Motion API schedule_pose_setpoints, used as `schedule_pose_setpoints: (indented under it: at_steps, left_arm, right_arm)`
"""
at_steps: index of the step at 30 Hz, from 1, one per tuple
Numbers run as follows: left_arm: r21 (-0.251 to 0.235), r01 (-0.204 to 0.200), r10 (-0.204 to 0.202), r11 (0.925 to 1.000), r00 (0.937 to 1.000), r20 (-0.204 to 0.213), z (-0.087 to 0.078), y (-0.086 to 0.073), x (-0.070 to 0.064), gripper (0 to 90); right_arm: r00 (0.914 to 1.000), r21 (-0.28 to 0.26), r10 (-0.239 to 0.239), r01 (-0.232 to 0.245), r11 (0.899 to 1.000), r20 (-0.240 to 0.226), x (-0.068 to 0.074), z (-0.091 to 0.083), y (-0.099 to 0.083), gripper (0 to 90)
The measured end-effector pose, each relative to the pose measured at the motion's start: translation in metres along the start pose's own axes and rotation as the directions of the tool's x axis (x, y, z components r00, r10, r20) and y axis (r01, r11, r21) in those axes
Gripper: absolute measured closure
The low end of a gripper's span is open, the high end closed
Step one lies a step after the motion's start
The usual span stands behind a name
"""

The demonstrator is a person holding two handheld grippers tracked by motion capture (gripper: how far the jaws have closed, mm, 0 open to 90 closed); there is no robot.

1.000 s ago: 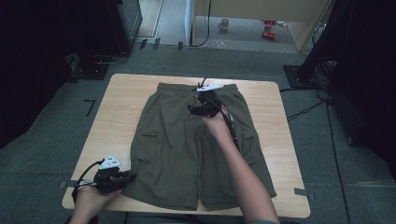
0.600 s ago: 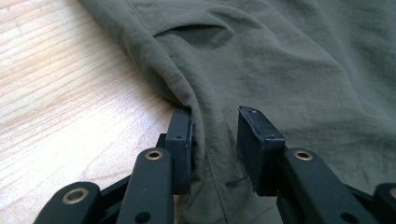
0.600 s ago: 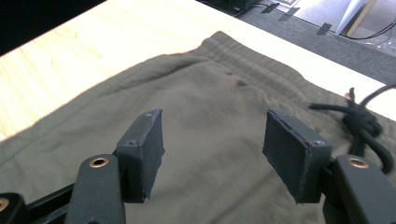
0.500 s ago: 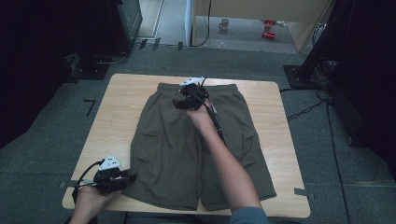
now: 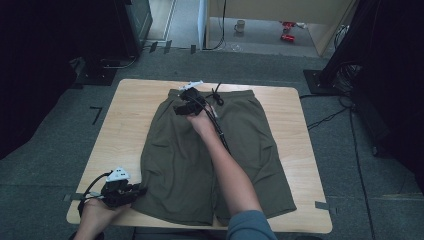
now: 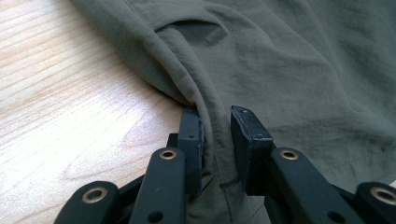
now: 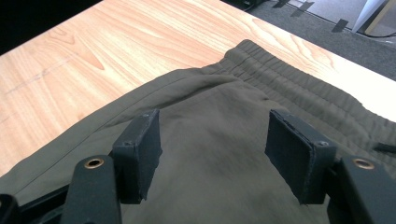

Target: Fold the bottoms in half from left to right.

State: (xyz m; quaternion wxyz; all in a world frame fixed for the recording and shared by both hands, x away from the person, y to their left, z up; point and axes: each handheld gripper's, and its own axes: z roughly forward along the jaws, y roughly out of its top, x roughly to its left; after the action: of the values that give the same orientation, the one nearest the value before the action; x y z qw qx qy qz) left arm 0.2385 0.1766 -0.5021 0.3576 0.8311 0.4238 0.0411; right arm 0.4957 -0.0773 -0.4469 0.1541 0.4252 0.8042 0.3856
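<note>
A pair of olive-green fabric shorts (image 5: pixel 215 150) lies spread flat on the light wooden desk (image 5: pixel 130 125), waistband toward the far edge, leg openings toward the person's side. The left hand-held gripper (image 5: pixel 131 191) sits at the near left corner of the desk, at the hem of the left leg of the shorts. In the left gripper view, the left hand-held gripper (image 6: pixel 215 140) has a raised fold of the shorts (image 6: pixel 280 70) between its two black jaws; the jaws press in on the fold from either side, so this gripper is clenched on the fabric, with bare desk (image 6: pixel 70 93) just beside it. The right hand-held gripper (image 5: pixel 183 107) is held over the upper part of the shorts, near the elastic waistband (image 5: pixel 235 92), the forearm reaching across the garment from the near edge. In the right gripper view, the right hand-held gripper (image 7: pixel 212 154) has its jaws standing wide apart, released, with the shorts (image 7: pixel 210 121) below and between them and the gathered waistband (image 7: pixel 299 88) just beyond. Whether the jaw tips touch the cloth cannot be told. A black cable (image 5: pixel 220 132) trails from the right gripper along the forearm, across the shorts.
</note>
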Motion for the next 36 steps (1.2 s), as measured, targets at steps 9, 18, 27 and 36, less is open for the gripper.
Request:
schedule_pose_setpoints:
  at_steps: [9, 18, 27, 36]
  left_arm:
    - [0.006, -0.019, 0.019, 0.9998, 0.9998, 0.003, 0.000, 0.001, -0.004, 76.2]
    - [0.017, -0.019, 0.019, 0.9997, 0.9998, -0.001, 0.001, 0.001, -0.005, 76.2]
    - [0.024, -0.026, 0.026, 0.9994, 0.9997, 0.000, 0.002, 0.003, -0.008, 76.0]
    - [0.025, -0.023, 0.023, 0.9994, 0.9997, -0.001, 0.002, 0.002, -0.007, 76.0]
  right_arm:
    - [0.9984, 0.009, 0.054, -0.053, 0.999, -0.020, 0.003, 0.029, 0.002, 34.4]
    - [0.9979, 0.027, 0.063, -0.063, 0.998, -0.016, 0.010, 0.053, 0.006, 31.4]
    - [0.9965, 0.035, 0.077, -0.076, 0.996, -0.031, 0.024, 0.078, 0.010, 26.6]
    - [0.9964, 0.077, 0.084, -0.083, 0.994, -0.009, 0.034, 0.095, 0.007, 26.0]
